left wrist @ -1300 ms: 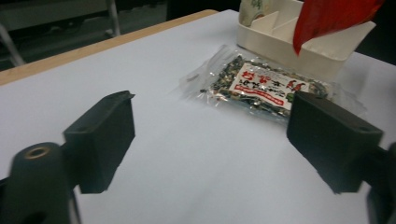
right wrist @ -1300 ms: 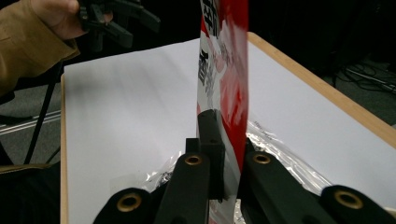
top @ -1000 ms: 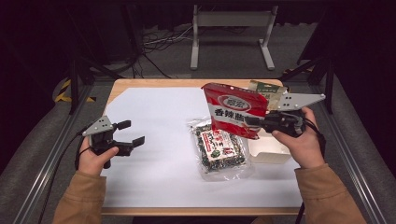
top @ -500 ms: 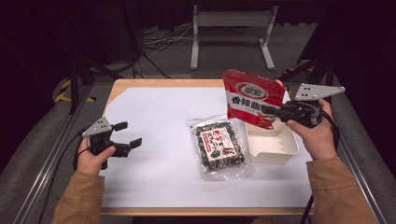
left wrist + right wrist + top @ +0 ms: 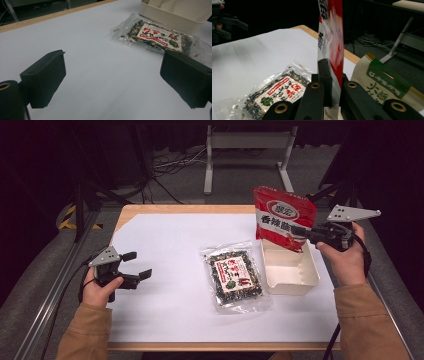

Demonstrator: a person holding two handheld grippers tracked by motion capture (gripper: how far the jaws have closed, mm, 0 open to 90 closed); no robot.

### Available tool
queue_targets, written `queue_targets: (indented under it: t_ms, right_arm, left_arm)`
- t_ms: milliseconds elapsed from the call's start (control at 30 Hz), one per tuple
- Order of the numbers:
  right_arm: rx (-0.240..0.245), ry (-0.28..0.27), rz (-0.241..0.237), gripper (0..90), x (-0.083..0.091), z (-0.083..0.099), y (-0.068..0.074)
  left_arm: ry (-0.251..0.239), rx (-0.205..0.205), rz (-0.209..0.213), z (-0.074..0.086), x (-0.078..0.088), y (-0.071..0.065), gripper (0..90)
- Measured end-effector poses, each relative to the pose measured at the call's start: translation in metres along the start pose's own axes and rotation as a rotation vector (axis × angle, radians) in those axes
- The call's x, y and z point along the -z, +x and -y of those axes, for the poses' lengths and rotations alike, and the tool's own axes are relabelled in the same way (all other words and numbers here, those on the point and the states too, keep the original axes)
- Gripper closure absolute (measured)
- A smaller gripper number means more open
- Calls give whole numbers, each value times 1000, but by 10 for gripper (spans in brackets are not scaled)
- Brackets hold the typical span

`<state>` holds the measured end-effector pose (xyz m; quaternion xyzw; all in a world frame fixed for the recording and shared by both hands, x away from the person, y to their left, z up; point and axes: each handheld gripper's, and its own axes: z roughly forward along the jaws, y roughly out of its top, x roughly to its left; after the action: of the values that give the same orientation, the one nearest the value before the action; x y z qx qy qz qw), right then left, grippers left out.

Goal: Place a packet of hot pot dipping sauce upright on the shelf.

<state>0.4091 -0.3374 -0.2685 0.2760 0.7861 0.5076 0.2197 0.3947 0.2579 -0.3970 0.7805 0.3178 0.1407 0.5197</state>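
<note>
Holding a red pouch (image 5: 283, 219) upright over the far end of a white tray (image 5: 290, 270), the right gripper (image 5: 299, 231) has its fingers clamped tight on the pouch's lower edge. In the right gripper view the pouch (image 5: 331, 37) rises straight up from between the two black fingers (image 5: 325, 72), edge-on to the camera, with its printed face turned partly away. The pouch hangs clear of the tray floor as far as I can tell; its bottom corner is just above the tray's far wall.

The tray sits at the right side of the bench (image 5: 165, 245), which is covered with a white sheet. Just left of the tray, close to touching it, a clear bag (image 5: 234, 276) of dark mixed bits with a red and white label lies flat. The left gripper view shows the same bag (image 5: 156, 36) lying in front of the tray (image 5: 172, 15).

The left gripper (image 5: 136, 265) is held low over the bench's left side, well apart from the bag, its fingers spread wide with nothing between them. The left gripper view shows bare white sheet between the two black fingers (image 5: 45, 77).

In the right gripper view, a brown paper packet (image 5: 387, 82) with a green label lies behind the pouch, to its right.
</note>
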Motion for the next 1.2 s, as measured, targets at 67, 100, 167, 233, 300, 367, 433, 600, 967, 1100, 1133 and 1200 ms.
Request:
queue_targets:
  t_ms: [67, 100, 167, 233, 300, 367, 433, 600, 967, 1100, 1133, 1200]
  right_arm:
    - [6, -8, 8, 899, 0, 1, -2]
    - [5, -28, 11, 899, 0, 3, -6]
    - [5, -33, 12, 899, 0, 5, -8]
    - [-9, -33, 15, 899, -1, 9, -14]
    - [-16, -23, 11, 899, -3, 12, -17]
    - [-20, -17, 12, 899, -4, 13, -18]
    - [-26, 3, 14, 899, -7, 17, -22]
    - [-44, 33, 8, 899, -10, 23, -27]
    - [-56, 92, 22, 899, -20, 32, -36]
    - [-56, 105, 27, 899, -25, 34, -39]
    - [-55, 109, 31, 899, -27, 34, -40]
    - [-44, 117, 35, 899, -30, 35, -41]
  left_arm:
    - [2, -3, -2, 0, 0, 1, 72]
    - [6, -6, -3, 1, 0, 1, 72]
    - [5, -3, -2, 1, 0, 1, 72]
    - [6, -6, -3, 2, 0, 1, 72]
    - [5, -2, -3, 2, 0, 2, 72]
    - [5, -4, -3, 2, 1, 2, 72]
    - [4, 2, -2, 3, 1, 2, 72]
    - [2, 6, -5, 3, 1, 2, 72]
    - [1, 17, 2, 4, 0, 2, 72]
    - [4, 12, 3, 4, 0, 2, 72]
    - [4, 8, 3, 4, 0, 2, 72]
    - [5, 12, 5, 4, -1, 2, 72]
